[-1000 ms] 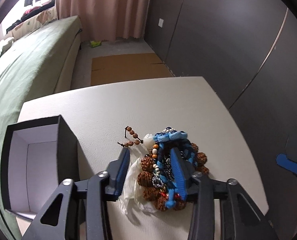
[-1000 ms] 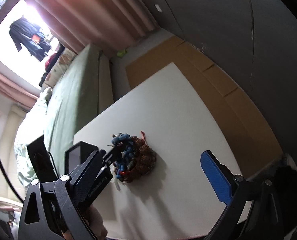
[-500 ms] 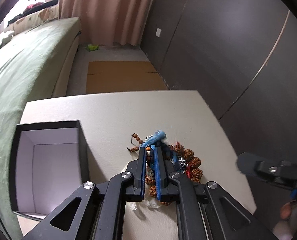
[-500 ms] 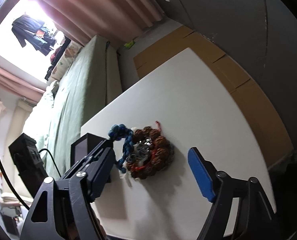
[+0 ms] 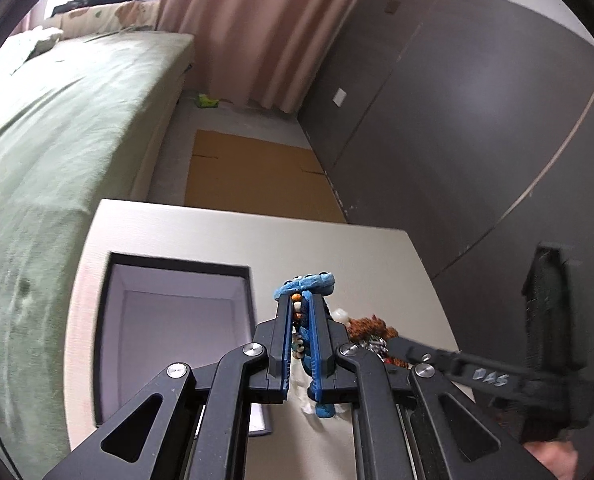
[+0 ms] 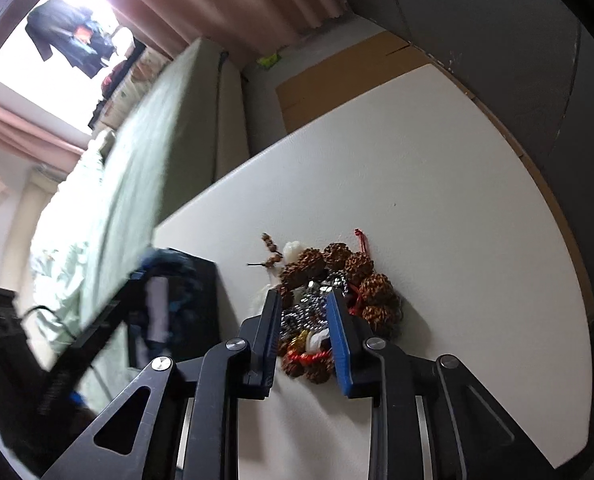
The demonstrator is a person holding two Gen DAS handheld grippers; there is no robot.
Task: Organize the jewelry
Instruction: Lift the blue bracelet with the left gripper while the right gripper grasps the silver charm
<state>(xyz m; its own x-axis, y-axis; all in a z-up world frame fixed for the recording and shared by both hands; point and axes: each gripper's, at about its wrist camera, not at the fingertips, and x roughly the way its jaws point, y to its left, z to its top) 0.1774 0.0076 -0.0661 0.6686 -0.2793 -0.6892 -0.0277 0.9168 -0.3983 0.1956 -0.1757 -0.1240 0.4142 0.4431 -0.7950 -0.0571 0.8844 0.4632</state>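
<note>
Desk: matt off-white top, faintly grained.
Box: matt black outside, smooth pale lining.
Blue bracelet: braided cord, fuzzy, with small glossy beads.
Brown beads: rough, knobbly seeds.
Chain: shiny metal.
Left tool: matt black plastic, blue pads, bright metal screws.
Bed: green cloth, soft nap.

Bedroom in a home. Long bed with a green blanket fills the 9 to 11 o'clock side in the left wrist view; rumpled pale bedding at its far end. Pink floor-length curtains at 12 o'clock. Dark grey panelled wall from 1 to 3 o'clock, carrying a white wall switch. Flattened brown cardboard sheet on the grey floor between bed and wall. Right wrist view: dark clothes hanging at a bright window, 10 o'clock. White tabletop stands beside the bed.
</note>
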